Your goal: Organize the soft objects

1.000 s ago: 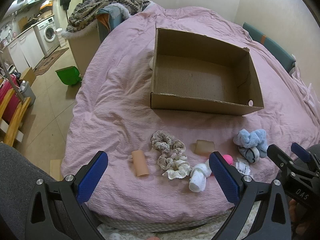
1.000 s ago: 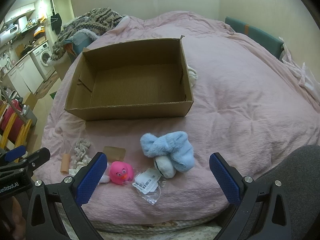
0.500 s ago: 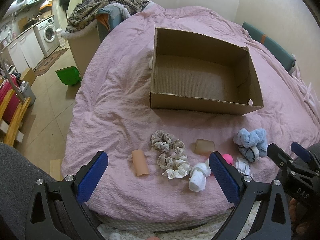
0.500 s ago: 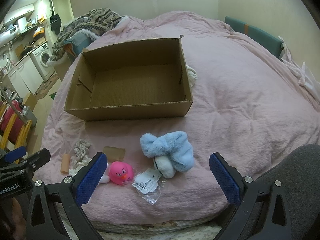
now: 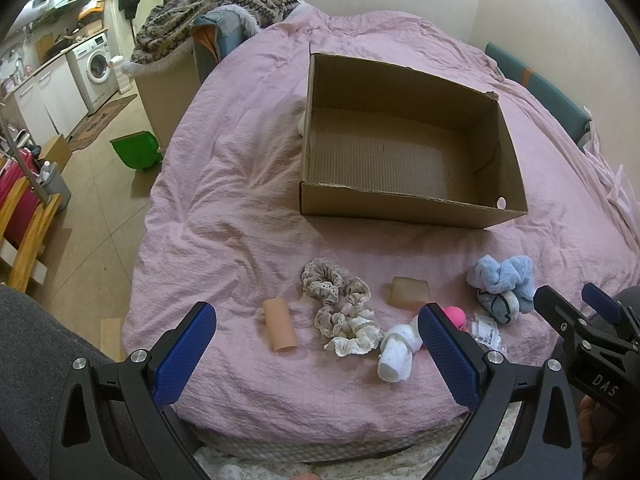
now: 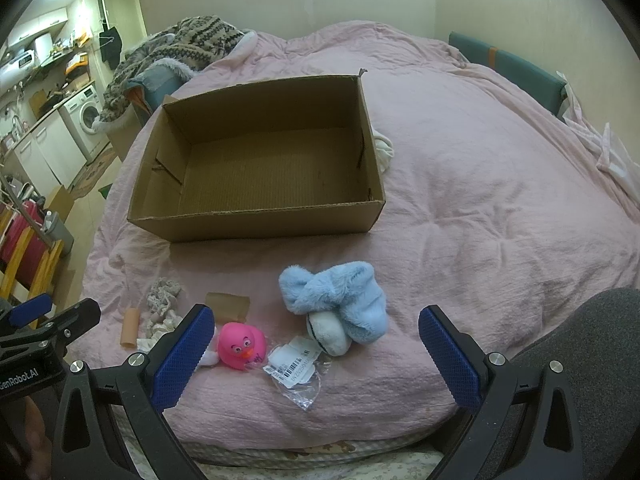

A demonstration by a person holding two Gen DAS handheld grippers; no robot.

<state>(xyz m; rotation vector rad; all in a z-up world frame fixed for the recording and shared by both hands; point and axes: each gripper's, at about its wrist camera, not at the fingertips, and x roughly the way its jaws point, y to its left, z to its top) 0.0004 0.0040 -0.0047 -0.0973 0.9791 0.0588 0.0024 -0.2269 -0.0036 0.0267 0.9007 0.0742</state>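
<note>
An empty open cardboard box (image 5: 404,204) (image 6: 256,224) sits on the pink bed. In front of it lie lace scrunchies (image 5: 340,312), a beige tube (image 5: 279,323), a tan pad (image 5: 408,292), a white sock roll (image 5: 396,354), a pink rubber duck (image 6: 240,344) and fluffy blue socks (image 6: 340,304) (image 5: 502,284). My left gripper (image 5: 318,354) is open and empty, held at the bed's near edge before the scrunchies. My right gripper (image 6: 318,354) is open and empty, held before the blue socks.
A clear plastic bag with a barcode label (image 6: 294,368) lies beside the duck. A white cloth (image 6: 382,148) peeks from behind the box. A patterned blanket (image 5: 216,12) is piled at the bed's far left. A green bin (image 5: 136,152) stands on the floor.
</note>
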